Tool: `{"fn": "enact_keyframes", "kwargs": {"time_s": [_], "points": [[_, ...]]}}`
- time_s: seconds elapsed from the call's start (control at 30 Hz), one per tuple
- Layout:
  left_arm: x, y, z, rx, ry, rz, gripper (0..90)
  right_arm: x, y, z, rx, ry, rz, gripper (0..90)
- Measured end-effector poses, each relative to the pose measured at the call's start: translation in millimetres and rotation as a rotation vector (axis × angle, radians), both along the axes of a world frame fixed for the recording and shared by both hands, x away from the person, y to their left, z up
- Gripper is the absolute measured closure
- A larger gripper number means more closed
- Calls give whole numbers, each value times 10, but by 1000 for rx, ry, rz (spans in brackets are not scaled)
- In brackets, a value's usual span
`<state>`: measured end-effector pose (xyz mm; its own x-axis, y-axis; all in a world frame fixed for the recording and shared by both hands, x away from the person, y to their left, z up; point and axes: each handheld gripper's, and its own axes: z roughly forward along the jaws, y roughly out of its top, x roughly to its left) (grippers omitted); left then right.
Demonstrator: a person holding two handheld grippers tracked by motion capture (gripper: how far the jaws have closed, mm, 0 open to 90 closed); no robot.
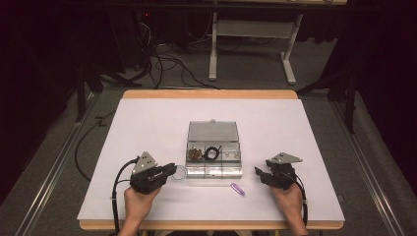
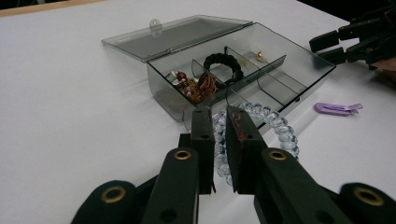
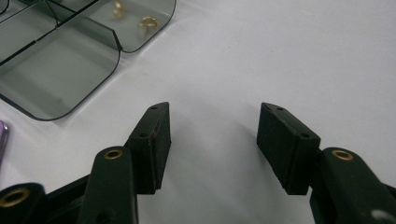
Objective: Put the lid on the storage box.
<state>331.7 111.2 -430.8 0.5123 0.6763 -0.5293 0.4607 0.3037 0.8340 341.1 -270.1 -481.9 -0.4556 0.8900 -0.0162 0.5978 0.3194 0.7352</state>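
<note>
A smoky clear compartment box lies open mid-table, its lid folded back. My left gripper hovers just left of the box, shut on a bracelet of clear beads. In the left gripper view the jaws pinch the bracelet, whose loop hangs in front of the box wall. Inside the box lie a brown-and-red bead bracelet, a black cord bracelet and small gold pieces. My right gripper rests right of the box, open over bare white table.
A purple clip lies on the white sheet just in front of the box, also in the left gripper view as the clip. The wooden table edge runs near the hands. Cables and a desk frame stand beyond the table.
</note>
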Motion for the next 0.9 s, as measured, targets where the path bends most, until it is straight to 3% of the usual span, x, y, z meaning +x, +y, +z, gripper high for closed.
{"fn": "enact_keyframes", "kwargs": {"time_s": [0.37, 0.77, 0.9], "points": [[81, -75, 13, 28, 7, -23, 820, 1, 1, 0, 0, 0, 0, 446], [164, -166, -22, 30, 13, -25, 820, 0, 1, -1, 1, 1, -1, 442], [179, -209, -25, 56, 4, -36, 820, 0, 2, 0, 1, 1, -1, 442]]}}
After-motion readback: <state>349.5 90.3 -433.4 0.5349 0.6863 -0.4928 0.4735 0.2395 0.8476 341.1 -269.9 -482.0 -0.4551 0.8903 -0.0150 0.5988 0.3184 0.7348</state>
